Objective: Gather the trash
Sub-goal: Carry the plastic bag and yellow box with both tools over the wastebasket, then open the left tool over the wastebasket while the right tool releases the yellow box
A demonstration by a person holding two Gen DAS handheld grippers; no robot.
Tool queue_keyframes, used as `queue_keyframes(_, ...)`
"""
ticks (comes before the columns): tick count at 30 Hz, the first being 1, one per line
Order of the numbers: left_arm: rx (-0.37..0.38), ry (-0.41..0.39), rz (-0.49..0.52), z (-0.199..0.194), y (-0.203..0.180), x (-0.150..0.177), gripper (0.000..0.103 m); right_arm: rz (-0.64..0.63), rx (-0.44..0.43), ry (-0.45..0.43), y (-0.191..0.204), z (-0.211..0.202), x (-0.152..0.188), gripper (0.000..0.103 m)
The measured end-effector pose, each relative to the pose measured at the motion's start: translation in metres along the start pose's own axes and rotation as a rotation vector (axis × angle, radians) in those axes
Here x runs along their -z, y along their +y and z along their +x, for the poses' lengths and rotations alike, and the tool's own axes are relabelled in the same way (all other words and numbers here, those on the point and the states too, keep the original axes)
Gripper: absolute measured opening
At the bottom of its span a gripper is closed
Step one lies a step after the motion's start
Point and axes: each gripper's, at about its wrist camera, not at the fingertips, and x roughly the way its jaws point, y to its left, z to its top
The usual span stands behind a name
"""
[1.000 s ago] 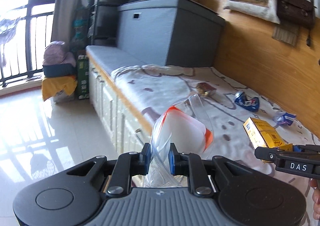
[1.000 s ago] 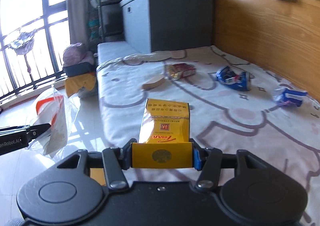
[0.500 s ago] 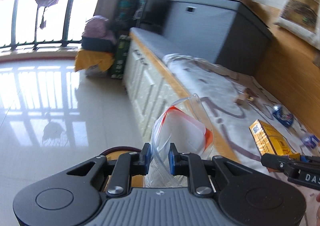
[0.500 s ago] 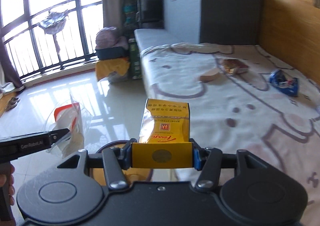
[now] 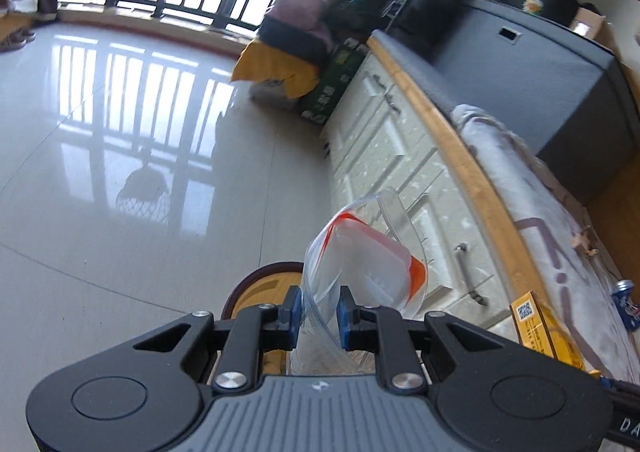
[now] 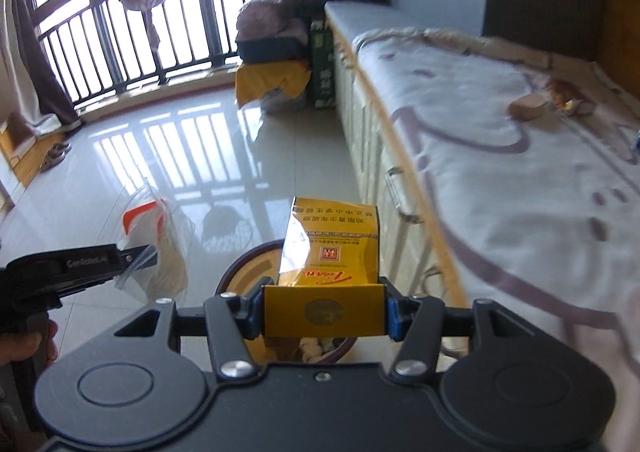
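My left gripper (image 5: pixel 318 312) is shut on a clear plastic bag (image 5: pixel 360 252) with an orange strip, whose mouth gapes open ahead of the fingers. The right gripper (image 6: pixel 324 312) is shut on a yellow packet (image 6: pixel 332 240), held upright. Both hang over a round brown-rimmed bin (image 6: pixel 244 272) on the floor beside the bed; the same bin (image 5: pixel 256 284) shows under the bag. In the right wrist view the left gripper (image 6: pixel 136 256) and its bag (image 6: pixel 160 244) are to the left. A brown scrap (image 6: pixel 528 106), a wrapper (image 6: pixel 568 96) and a blue can (image 5: pixel 626 302) lie on the bed.
The bed (image 6: pixel 500 172) with a patterned sheet runs along the right, over white drawers with handles (image 5: pixel 464 272). A yellow-draped pile (image 6: pixel 272 80) and a green box (image 6: pixel 322 68) stand by the bed's far end. A grey chest (image 5: pixel 540 72) is behind. Glossy floor (image 5: pixel 120 172) lies left.
Both grippers have swung away from the bed toward the floor and sunk lower. The bin has come into view beneath them. Bag and packet stay gripped.
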Motion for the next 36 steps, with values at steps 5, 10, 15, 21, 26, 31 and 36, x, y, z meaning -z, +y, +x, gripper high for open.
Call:
queue_keyframes(5, -0.024, 0.055, -0.043, 0.040, 0.010, 0.003, 0.020, -0.001, -0.029, 0.076, 0.006, 0.040, 0.004, 0.056)
queue_keyframes(10, -0.049, 0.116, -0.072, 0.076, 0.015, 0.010, 0.020, 0.018, -0.041, 0.153, 0.004, 0.075, 0.008, 0.056)
queue_keyframes(15, -0.093, 0.199, -0.117, 0.109, 0.025, 0.023, 0.020, 0.046, -0.045, 0.221, -0.003, 0.106, 0.010, 0.056)
queue_keyframes(21, -0.107, 0.261, -0.227, 0.135, 0.043, 0.038, 0.020, 0.073, -0.060, 0.283, -0.003, 0.134, 0.013, 0.056)
queue_keyframes(26, -0.117, 0.271, -0.265, 0.151, 0.050, 0.046, 0.021, 0.117, -0.085, 0.331, -0.004, 0.154, 0.011, 0.056)
queue_keyframes(31, -0.119, 0.297, -0.281, 0.168, 0.050, 0.052, 0.021, 0.188, -0.096, 0.386, -0.009, 0.175, 0.015, 0.056)
queue_keyframes(36, -0.121, 0.330, -0.281, 0.180, 0.052, 0.057, 0.021, 0.220, -0.095, 0.408, -0.011, 0.192, 0.015, 0.056)
